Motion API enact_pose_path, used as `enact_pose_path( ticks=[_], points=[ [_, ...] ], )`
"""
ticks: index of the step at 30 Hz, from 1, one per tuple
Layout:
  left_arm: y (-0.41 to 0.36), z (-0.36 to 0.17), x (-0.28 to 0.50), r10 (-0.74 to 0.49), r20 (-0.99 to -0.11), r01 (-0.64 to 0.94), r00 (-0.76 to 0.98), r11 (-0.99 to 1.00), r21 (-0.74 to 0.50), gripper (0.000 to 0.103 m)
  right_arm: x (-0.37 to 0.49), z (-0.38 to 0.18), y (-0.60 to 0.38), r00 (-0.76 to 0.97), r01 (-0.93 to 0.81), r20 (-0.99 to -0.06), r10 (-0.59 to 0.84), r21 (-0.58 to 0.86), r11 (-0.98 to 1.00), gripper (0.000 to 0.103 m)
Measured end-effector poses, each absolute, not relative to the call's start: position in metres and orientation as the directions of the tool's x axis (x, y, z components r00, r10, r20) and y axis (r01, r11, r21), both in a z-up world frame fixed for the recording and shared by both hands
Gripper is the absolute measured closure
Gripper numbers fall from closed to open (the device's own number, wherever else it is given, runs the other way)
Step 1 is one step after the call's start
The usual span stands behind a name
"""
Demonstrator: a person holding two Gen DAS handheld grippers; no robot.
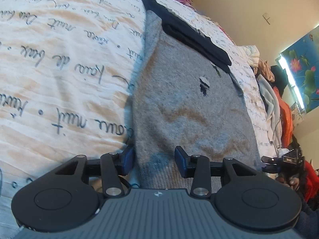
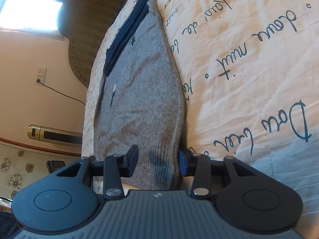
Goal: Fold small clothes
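Note:
A grey knitted sweater (image 1: 189, 103) lies flat on a cream quilt with handwriting print (image 1: 59, 59). A dark navy garment (image 1: 191, 37) lies across its far end. My left gripper (image 1: 154, 160) is at the sweater's near hem, half open. One finger sits at the cloth's left edge and the other rests on top. In the right wrist view my right gripper (image 2: 157, 162) straddles the ribbed hem of the same sweater (image 2: 139, 91). It is half open, with the cloth filling the gap and the navy garment (image 2: 127, 29) far ahead. The right gripper's tips also show in the left wrist view (image 1: 264, 162).
A heap of mixed clothes (image 1: 279, 103) lies on the bed's far right side. The quilt (image 2: 249, 59) stretches wide beside the sweater. Left of the bed edge stand a gold-topped heater (image 2: 53, 135), a wall socket with a cable (image 2: 40, 79) and a dark headboard (image 2: 89, 29).

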State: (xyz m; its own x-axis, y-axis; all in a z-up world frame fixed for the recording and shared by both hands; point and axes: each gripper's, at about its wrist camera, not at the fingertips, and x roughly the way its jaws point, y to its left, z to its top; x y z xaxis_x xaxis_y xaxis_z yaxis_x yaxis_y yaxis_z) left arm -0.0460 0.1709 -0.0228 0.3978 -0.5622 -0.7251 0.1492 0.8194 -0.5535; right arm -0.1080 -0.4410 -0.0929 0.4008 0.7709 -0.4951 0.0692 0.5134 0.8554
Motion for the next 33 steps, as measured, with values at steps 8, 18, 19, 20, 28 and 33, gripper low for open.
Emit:
enact_pose_path(
  ticks=[8,18,19,20,28,33],
  points=[
    [0.168,-0.031,-0.057,-0.618,-0.727,0.167,0.299,0.784,-0.598,0.084,-0.106,-0.095,-0.441,0.396,0.069,-0.493,0.775,0.857,0.511,0.063],
    [0.160,-0.035,-0.051,-0.628,-0.724,0.145,0.283,0.775,-0.615,0.092,-0.103,-0.090,-0.432,0.386,0.026,-0.477,0.790,0.861,0.507,0.044],
    [0.159,-0.035,-0.050,-0.627,-0.726,0.150,0.280,0.776,-0.613,0.092,-0.103,-0.088,-0.431,0.384,0.019,-0.477,0.791,0.860,0.509,0.041],
    [0.158,-0.035,-0.049,-0.627,-0.727,0.150,0.278,0.776,-0.612,0.092,-0.103,-0.087,-0.430,0.383,0.016,-0.476,0.792,0.860,0.510,0.041],
    [0.161,-0.036,-0.049,-0.628,-0.724,0.146,0.288,0.775,-0.615,0.100,-0.103,-0.089,-0.432,0.379,0.026,-0.488,0.786,0.855,0.518,0.074],
    [0.163,-0.024,-0.054,-0.626,-0.715,0.183,0.312,0.778,-0.601,0.101,-0.107,-0.100,-0.438,0.374,0.067,-0.509,0.775,0.848,0.525,0.098]
  ],
)
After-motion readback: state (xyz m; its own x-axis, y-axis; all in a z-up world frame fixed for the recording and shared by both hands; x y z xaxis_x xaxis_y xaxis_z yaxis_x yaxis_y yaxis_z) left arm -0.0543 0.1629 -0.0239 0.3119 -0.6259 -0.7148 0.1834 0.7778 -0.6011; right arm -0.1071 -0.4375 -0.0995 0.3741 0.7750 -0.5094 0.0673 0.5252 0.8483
